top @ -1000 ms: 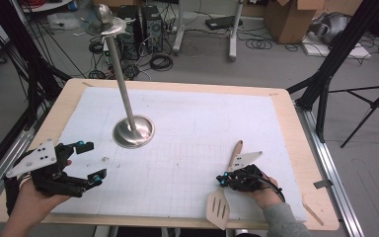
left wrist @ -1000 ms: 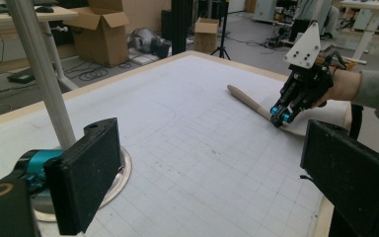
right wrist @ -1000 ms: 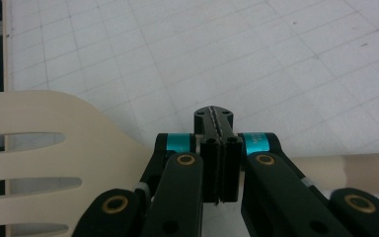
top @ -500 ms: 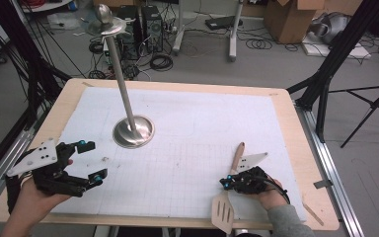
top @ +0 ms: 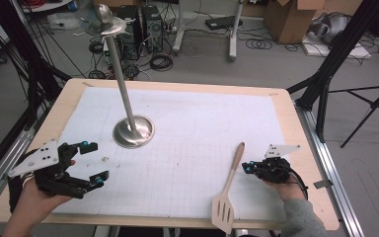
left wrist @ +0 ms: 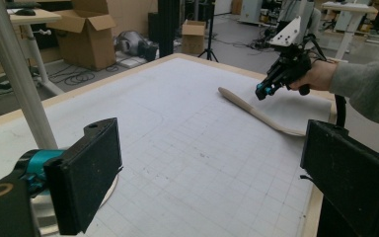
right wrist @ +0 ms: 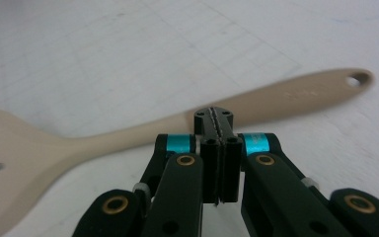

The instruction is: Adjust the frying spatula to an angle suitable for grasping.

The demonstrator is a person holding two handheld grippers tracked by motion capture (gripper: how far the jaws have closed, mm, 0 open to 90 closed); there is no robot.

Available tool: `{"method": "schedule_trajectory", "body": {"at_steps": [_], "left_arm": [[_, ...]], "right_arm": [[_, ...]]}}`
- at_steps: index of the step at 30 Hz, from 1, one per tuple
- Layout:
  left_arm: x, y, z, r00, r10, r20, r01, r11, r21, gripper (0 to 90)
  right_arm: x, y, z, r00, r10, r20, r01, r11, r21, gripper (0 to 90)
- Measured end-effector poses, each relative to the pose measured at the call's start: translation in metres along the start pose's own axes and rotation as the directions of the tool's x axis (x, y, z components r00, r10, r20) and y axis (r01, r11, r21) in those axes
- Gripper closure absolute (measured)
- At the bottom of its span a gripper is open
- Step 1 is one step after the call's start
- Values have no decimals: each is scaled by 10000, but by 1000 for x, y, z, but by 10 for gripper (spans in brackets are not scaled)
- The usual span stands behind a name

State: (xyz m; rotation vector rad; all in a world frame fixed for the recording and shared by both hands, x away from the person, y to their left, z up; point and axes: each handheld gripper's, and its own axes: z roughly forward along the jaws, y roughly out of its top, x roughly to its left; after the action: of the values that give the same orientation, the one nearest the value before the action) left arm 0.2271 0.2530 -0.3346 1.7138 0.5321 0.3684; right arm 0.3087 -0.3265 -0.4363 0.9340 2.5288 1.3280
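With the beige slotted spatula (top: pixel 229 190) taken as the reference, its blade lies nearest the person at the front edge of the counter (top: pixel 306 123), and its handle runs away from that edge toward the middle of the white gridded mat (top: pixel 197 128).

Right gripper (top: pixel 247 168): just right of the spatula handle, beside its upper half. Its fingers are pressed together with nothing between them. From the right gripper view the closed tips (right wrist: pixel 214 117) point at the handle (right wrist: pixel 286 96) from the side; whether they touch it cannot be told.

Left gripper (top: pixel 91 163): well to the left of the spatula, at the front left of the mat. Its fingers (left wrist: pixel 86 173) are spread wide and empty.

Steel stand (top: pixel 133 131): farther back and left of the spatula, round base on the mat, thin pole rising upright to a small fitting at the top (top: pixel 107 22).

Assessment: the work appears to be at an early stage. The spatula lies flat on the mat and is not gripped or lifted. The closed right fingers suggest a nudge or alignment of the handle; a grasp and any placement remain to be done.
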Motion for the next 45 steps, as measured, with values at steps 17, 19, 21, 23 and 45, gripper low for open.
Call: {"method": "schedule_trajectory", "body": {"at_steps": [17,19,21,23,45], "left_arm": [[-2,-5,-9,9995,-95,-308,98,9999,93,91],[-3,-5,-11,9993,-97,-348,101,9999,98,91],[-3,-6,-12,9991,-110,-405,115,9999,115,91],[-4,-7,-15,9987,-137,-485,143,9998,130,91],[-7,-12,-27,9990,-141,-419,143,9999,33,91]], "right_arm": [[-8,5,26,9990,-131,435,104,9980,622,900],[-7,9,29,9989,-183,431,162,9987,490,900],[-5,14,33,9991,-194,381,184,9995,270,900],[-2,19,38,9977,-461,505,440,9982,416,900],[8,48,61,9974,-690,-201,686,9975,-171,900]]}}
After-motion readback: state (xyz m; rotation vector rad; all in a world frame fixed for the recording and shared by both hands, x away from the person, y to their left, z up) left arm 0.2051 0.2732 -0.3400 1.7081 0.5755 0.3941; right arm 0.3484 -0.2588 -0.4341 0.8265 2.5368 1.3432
